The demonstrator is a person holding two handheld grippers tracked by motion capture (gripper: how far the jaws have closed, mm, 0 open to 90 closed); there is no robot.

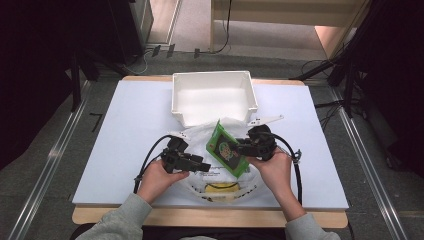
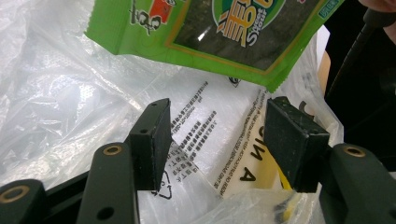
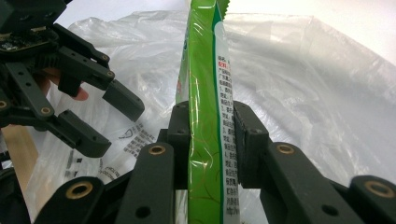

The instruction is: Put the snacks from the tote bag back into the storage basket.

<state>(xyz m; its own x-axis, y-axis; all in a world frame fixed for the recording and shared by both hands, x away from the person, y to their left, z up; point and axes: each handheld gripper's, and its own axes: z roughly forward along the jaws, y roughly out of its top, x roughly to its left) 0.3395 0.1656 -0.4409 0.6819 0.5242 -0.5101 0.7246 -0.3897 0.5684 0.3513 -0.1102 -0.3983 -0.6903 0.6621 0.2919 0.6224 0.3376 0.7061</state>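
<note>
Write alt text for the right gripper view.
The right gripper clamps a green snack packet edge-on between its black fingers, above a crumpled clear plastic bag. The left gripper, open, sits at the left over the bag.

**Open jaws over printed plastic, green packet above**

The left hand-held gripper (image 2: 217, 144) has its two black jaws spread apart, nothing between them but the clear plastic bag (image 2: 70, 93) lying beyond. The bag is crumpled, with black printed text and a recycling mark on a flatter panel seen through the gap. A yellow patch shows low, near the right jaw. Across the top hangs a green snack packet (image 2: 224, 32) with a dark centre panel and a serrated edge.
</note>
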